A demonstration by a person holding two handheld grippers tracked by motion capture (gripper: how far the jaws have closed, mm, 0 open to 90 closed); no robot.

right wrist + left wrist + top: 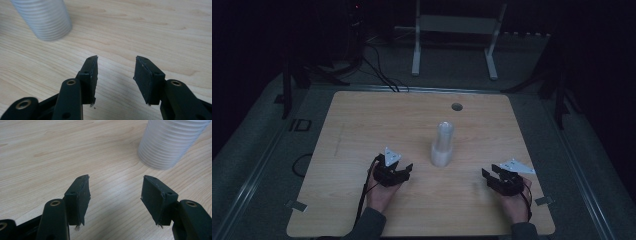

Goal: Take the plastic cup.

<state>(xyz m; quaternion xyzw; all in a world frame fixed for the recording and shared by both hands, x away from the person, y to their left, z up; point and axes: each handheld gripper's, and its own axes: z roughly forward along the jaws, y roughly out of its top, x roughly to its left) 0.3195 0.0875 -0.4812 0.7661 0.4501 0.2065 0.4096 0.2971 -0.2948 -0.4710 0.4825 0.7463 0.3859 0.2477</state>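
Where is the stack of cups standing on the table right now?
In the high view the cup stack stands upright near the middle of the table, between and just beyond the left gripper and right gripper, nearer the left one.

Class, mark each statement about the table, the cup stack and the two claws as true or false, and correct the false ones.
1. The stack of white plastic cups stands upright on the wooden table. True.
2. The left claw grips the stack. False: it is open and holds nothing.
3. The right claw is open. True.
4. The stack stands outside both claws, at the table's left edge. False: it stands between them, near the middle.
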